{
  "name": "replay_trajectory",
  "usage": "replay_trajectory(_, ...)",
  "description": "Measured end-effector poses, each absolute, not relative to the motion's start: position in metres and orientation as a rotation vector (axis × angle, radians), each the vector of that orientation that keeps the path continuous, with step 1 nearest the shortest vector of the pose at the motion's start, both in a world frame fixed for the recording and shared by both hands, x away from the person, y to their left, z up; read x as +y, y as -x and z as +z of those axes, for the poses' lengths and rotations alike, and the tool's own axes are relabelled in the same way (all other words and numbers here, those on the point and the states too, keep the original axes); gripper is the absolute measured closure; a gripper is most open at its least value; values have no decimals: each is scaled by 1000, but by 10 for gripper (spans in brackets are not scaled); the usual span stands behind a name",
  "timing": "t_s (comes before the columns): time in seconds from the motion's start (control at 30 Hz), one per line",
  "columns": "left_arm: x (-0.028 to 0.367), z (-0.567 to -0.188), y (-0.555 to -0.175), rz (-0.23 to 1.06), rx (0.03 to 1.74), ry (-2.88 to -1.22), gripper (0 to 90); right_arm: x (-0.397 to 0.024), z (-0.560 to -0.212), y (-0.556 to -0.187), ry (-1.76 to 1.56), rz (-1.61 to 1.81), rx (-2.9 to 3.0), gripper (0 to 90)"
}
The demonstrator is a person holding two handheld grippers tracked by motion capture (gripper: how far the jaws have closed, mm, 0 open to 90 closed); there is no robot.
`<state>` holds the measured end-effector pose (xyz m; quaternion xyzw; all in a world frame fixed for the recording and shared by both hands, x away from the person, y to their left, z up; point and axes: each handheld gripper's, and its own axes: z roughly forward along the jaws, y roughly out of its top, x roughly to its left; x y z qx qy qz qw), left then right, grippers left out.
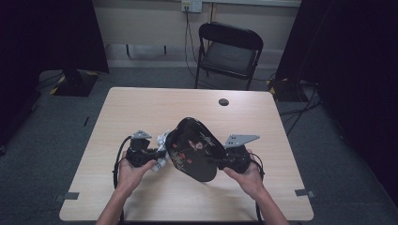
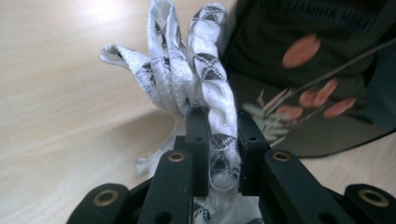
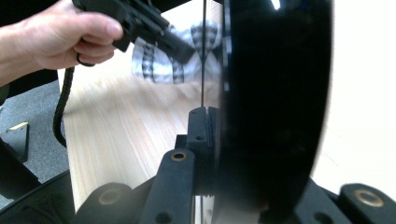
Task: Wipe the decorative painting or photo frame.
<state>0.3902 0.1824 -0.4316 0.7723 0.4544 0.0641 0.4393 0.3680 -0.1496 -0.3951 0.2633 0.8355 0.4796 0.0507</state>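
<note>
L gripper (image 2: 219,149): jaws nearly closed, pinching a white/black patterned cloth (image 2: 187,70) that bunches up past the tips. Also seen in high view, L gripper (image 1: 157,156) just left of the bag, cloth (image 1: 163,140) at the bag's left edge.

R gripper (image 3: 210,126): jaws closed tight on the thin edge of the bag (image 3: 275,102); the glossy black panel hides the right-hand jaw. In high view R gripper (image 1: 217,161) grips the bag's right/near edge; bag (image 1: 195,149) is black w/ red floral print, tilted up off the table (image 1: 141,108), near-centre.

Step, as I read it: cloth going into or coming out of the bag, can't tell which. Bag mouth seems to face the L gripper, cloth right at it, mostly outside. Bag's inside hidden, so contents unknown.

To do it well: keep R grip steady so the mouth stays open and facing the cloth; move L along the mouth's axis, not across it; grip is on a narrow twist of cloth, so go slow or loose folds may snag on the rim.

Beyond the table: chair (image 1: 230,49), far side, on the floor.
</note>
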Motion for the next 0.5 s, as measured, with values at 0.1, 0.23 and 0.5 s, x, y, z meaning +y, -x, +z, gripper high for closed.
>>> replay_trajectory(0.1,186,-423,-389,162,1121,-1883,787,-150,-395,-368,-801,1461,2544,812)
replay_trajectory(0.23,188,-410,-387,186,1090,-1848,787,-149,-395,-368,-800,1461,2545,812)
replay_trajectory(0.5,188,-382,-390,177,1016,-1741,787,-147,-395,-368,-794,1456,2548,811)
